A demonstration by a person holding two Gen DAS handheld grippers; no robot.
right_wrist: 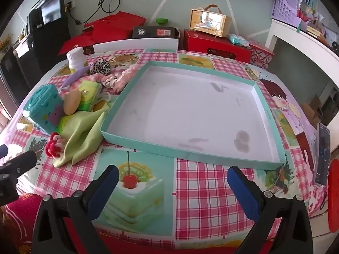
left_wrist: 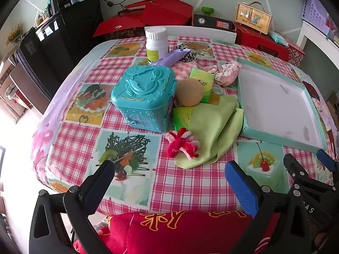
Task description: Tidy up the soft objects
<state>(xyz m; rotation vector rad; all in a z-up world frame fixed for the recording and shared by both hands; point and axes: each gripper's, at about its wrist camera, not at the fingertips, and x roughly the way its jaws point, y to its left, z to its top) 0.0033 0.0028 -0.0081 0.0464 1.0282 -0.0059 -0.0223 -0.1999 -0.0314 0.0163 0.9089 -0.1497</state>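
**Inspector A:** We start with what is obscured. Left of the teal tray [right_wrist: 135,148], the heap overlaps itself: the green cloth [left_wrist: 211,131] covers part of a green packet [left_wrist: 182,116], and the tan ball [left_wrist: 189,92] hides much of a second packet [left_wrist: 202,78]. The print on both is too small for us to read.

**Inspector B:** Agreed. Beyond the ball, the pink fabric [left_wrist: 226,74] and the leopard-print piece [left_wrist: 187,53] are bunched together — we cannot tell where one ends.

**A:** Surroundings: a teal plastic case [left_wrist: 142,97] stands left of the tray, touching the ball; a white bottle [left_wrist: 156,42] stands behind it. A red-and-white yarn piece [left_wrist: 182,144] lies on the cloth's near edge. The cloth's right edge touches the tray wall.

**B:** A phone [right_wrist: 323,154] rests at the table edge, right of the tray, partly cut off.

**A:** Tools. The left gripper [left_wrist: 169,182] is spread wide over the tablecloth [left_wrist: 182,180], near the yarn piece, holding nothing.

**B:** The right gripper [right_wrist: 172,182] — likewise spread wide, holding nothing — sits in front of the tray's near wall, apart from it.
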